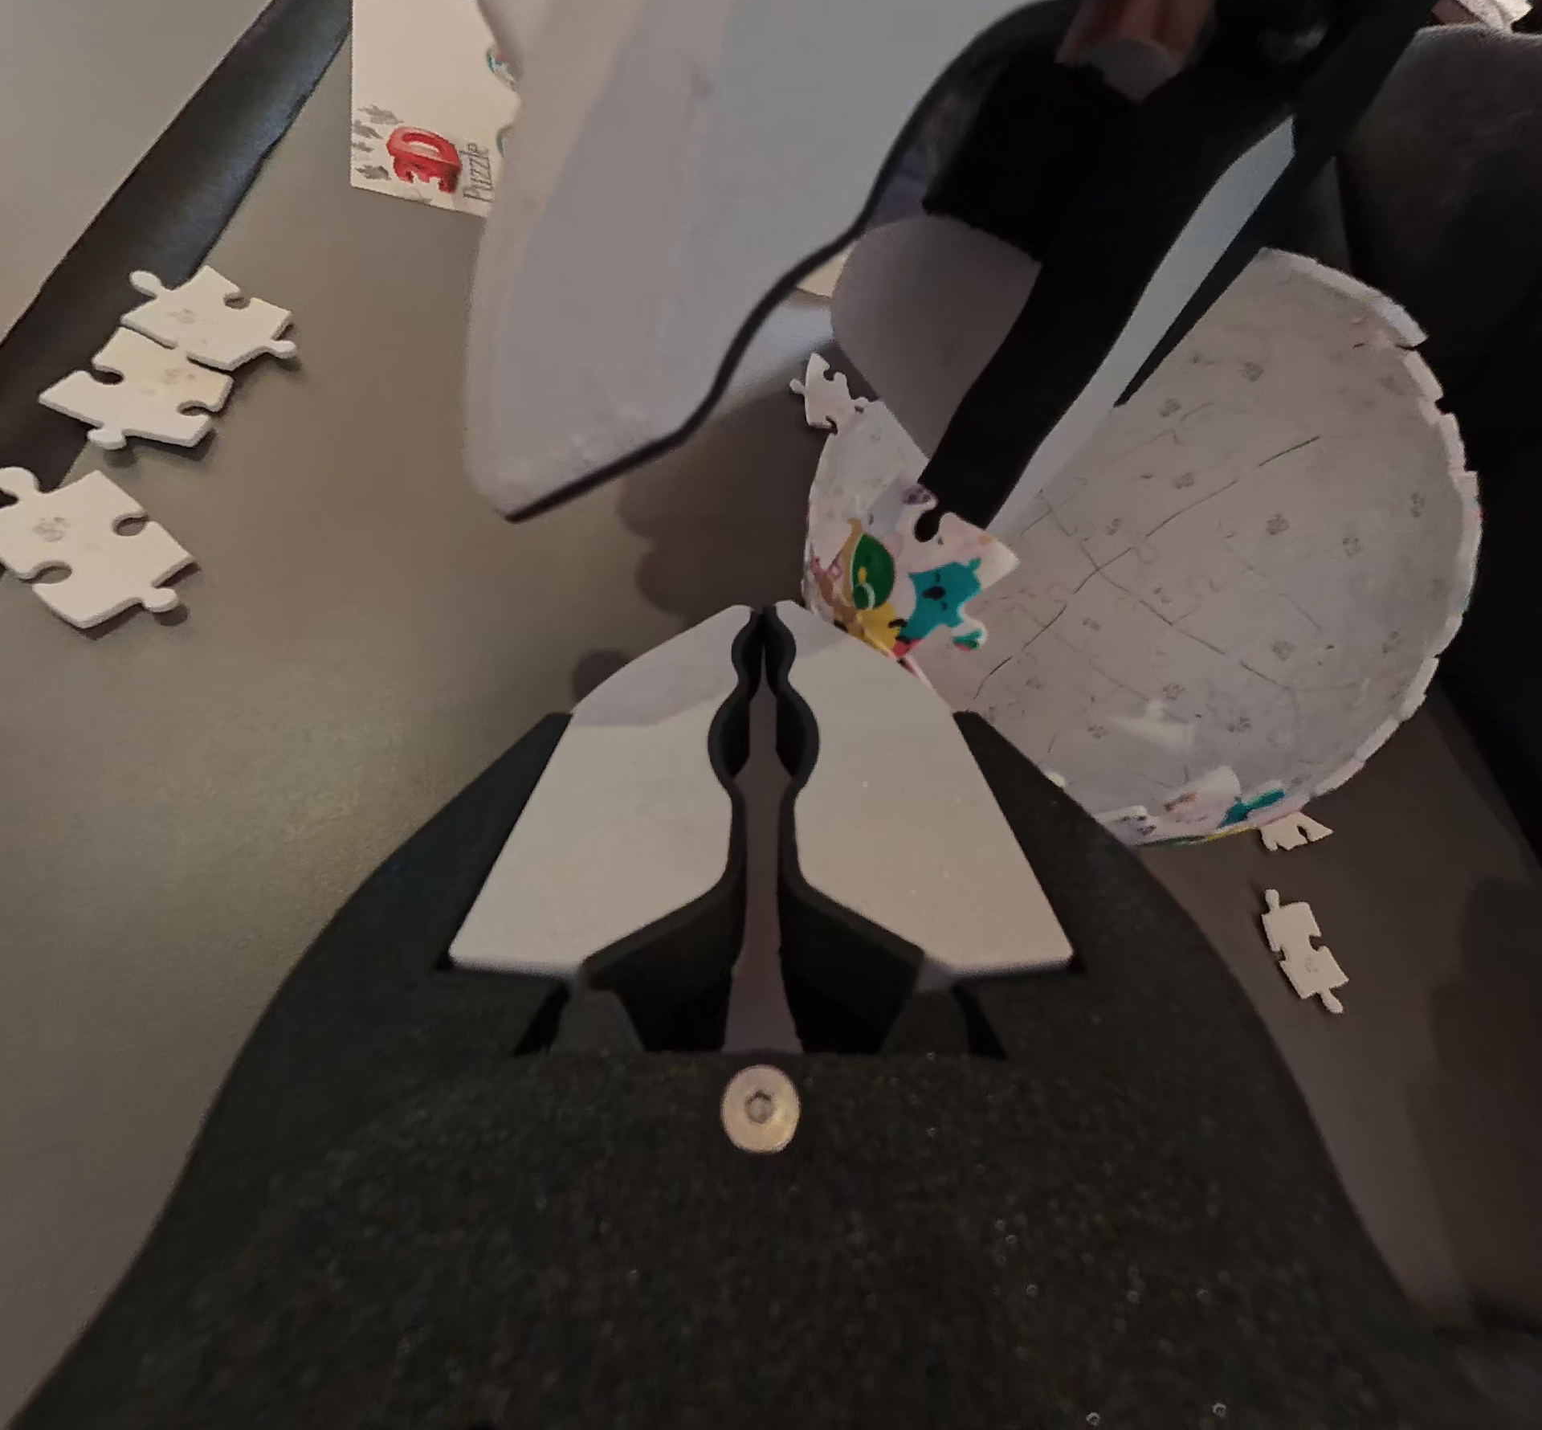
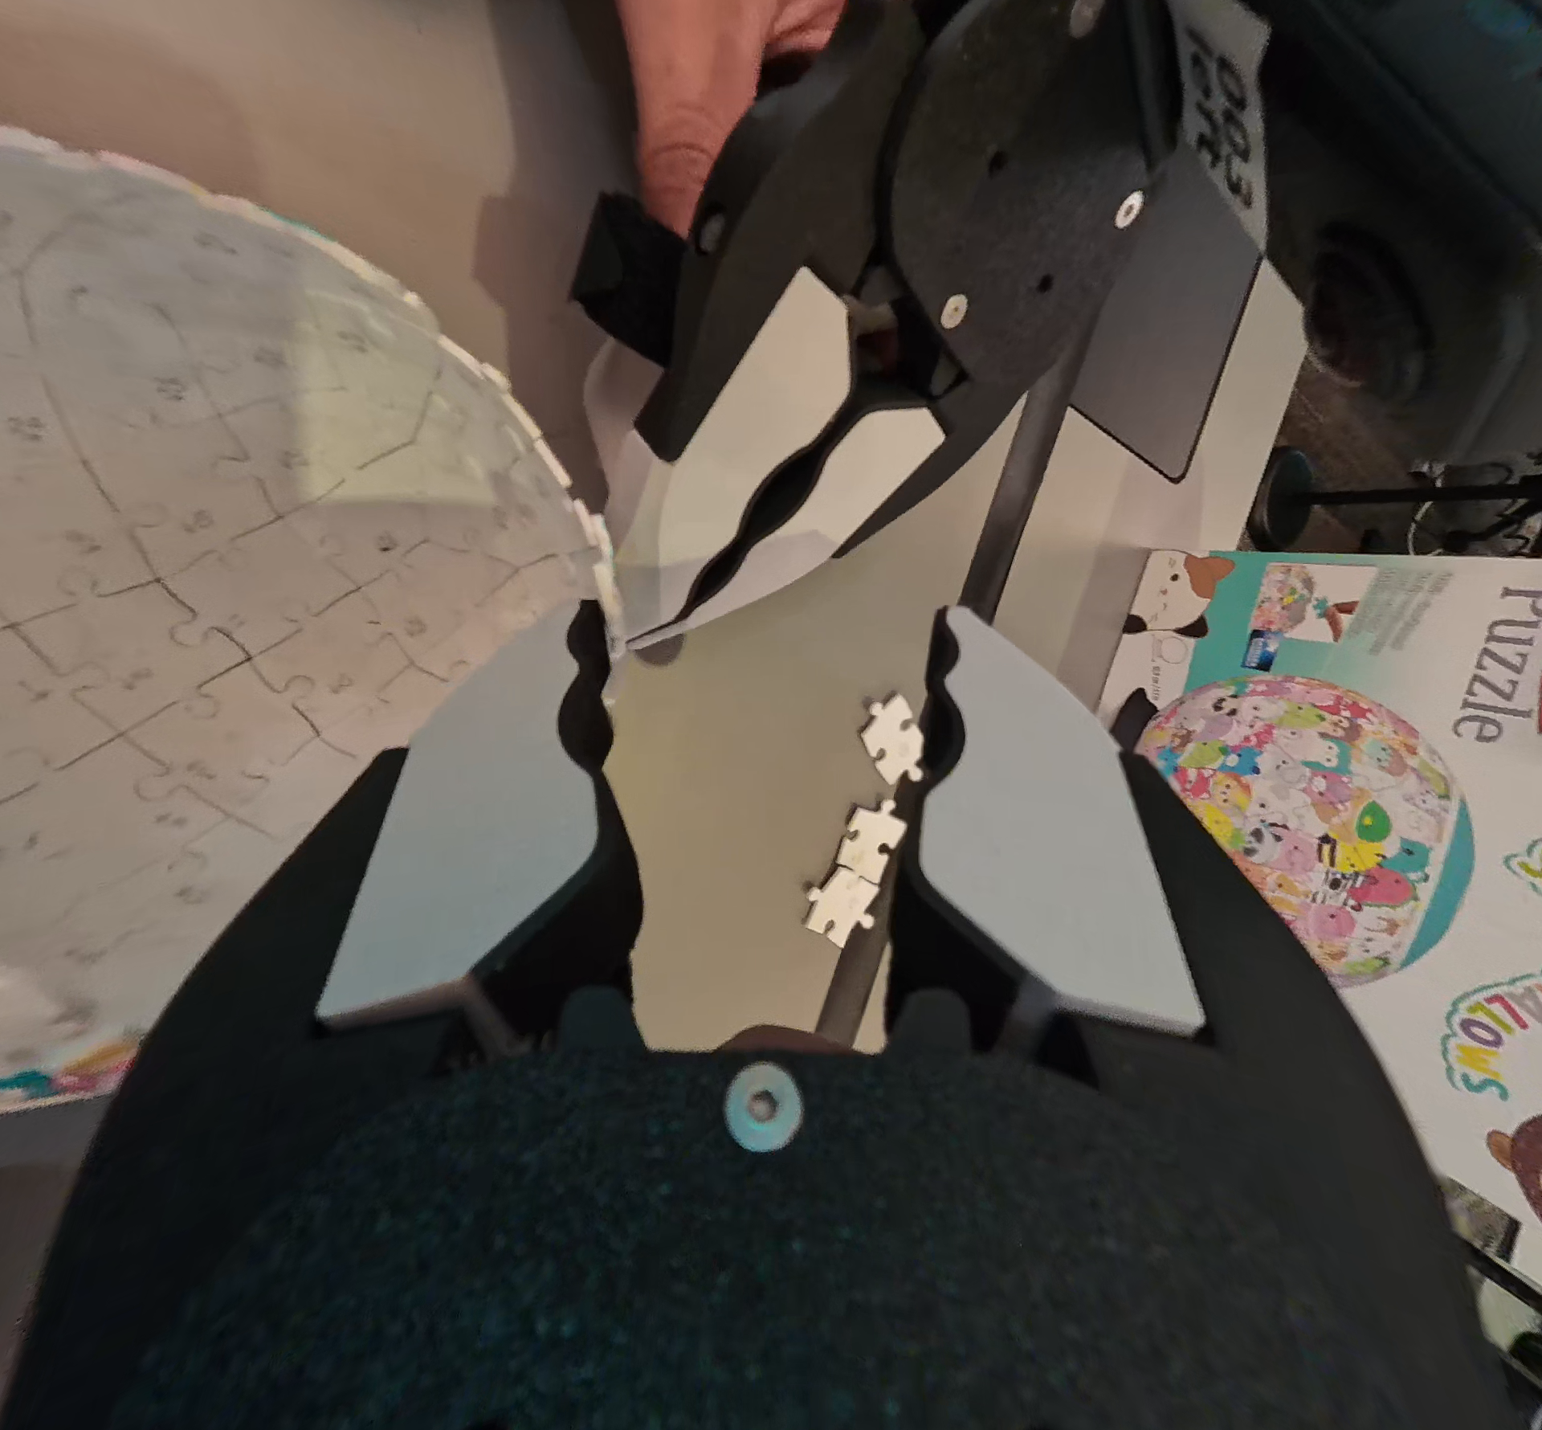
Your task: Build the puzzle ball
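grey table [image 1: 350, 722], dark chair castor [image 2: 1368, 321]

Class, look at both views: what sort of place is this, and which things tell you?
Probably a home or hobby table: a half-built puzzle ball, loose pieces on the grey table, and the puzzle box alongside.

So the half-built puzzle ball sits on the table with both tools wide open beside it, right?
Not quite. Only the right tool is open. The left tool is shut, its tips meeting with nothing visible between them, as the left wrist view shows. The half-built puzzle ball does sit on the table beside them.
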`<state>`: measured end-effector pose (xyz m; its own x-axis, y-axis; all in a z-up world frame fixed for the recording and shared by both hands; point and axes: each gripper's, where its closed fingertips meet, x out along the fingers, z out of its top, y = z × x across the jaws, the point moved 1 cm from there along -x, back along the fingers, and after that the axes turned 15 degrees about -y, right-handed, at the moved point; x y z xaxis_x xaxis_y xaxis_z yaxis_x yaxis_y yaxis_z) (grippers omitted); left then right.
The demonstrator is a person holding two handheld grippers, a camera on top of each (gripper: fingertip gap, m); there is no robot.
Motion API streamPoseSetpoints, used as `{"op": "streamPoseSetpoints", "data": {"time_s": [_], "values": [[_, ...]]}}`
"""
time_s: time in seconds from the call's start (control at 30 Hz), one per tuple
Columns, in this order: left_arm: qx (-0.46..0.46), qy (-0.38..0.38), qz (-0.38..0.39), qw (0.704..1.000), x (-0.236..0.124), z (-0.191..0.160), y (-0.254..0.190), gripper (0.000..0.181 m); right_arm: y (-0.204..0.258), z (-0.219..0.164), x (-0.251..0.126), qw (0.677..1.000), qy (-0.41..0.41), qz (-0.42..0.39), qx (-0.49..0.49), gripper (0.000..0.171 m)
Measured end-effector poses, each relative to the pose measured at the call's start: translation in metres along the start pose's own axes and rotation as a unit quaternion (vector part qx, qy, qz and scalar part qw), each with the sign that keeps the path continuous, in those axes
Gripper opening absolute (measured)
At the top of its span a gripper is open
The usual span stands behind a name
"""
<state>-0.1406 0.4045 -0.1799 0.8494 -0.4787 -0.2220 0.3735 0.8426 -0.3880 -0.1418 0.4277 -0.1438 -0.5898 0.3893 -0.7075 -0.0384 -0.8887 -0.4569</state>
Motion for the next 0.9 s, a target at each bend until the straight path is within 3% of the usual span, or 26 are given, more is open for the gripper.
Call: {"op": "streamPoseSetpoints", "data": {"time_s": [0.13,0.23,0.37,0.47,0.57,0.77,0.9], "values": [[-0.011,-0.015,-0.001,1.000,-0.003,0.004,0.002,0.000,0.000,-0.004,-0.009,1.000,0.005,-0.001,0.007,0.074],[-0.014,-0.033,0.014,0.999,-0.011,0.009,0.009,0.000,-0.003,-0.013,-0.040,0.999,0.014,-0.024,0.046,0.073],[-0.019,-0.087,0.044,0.995,-0.027,0.023,0.023,0.000,0.011,-0.025,-0.110,0.980,0.007,-0.084,0.180,0.069],[-0.037,-0.126,0.049,0.990,-0.036,0.032,0.028,0.002,0.063,-0.047,-0.135,0.957,0.046,-0.075,0.276,0.063],[-0.043,-0.137,0.052,0.988,-0.040,0.033,0.029,0.004,0.107,-0.071,-0.117,0.956,0.102,-0.057,0.271,0.061],[-0.030,-0.114,0.079,0.990,-0.045,0.020,0.018,0.005,0.129,-0.080,-0.078,0.941,-0.008,-0.071,0.332,0.060],[-0.040,-0.129,0.088,0.987,-0.054,0.013,0.003,0.005,0.139,-0.104,-0.061,0.924,0.014,-0.054,0.377,0.068]]}}
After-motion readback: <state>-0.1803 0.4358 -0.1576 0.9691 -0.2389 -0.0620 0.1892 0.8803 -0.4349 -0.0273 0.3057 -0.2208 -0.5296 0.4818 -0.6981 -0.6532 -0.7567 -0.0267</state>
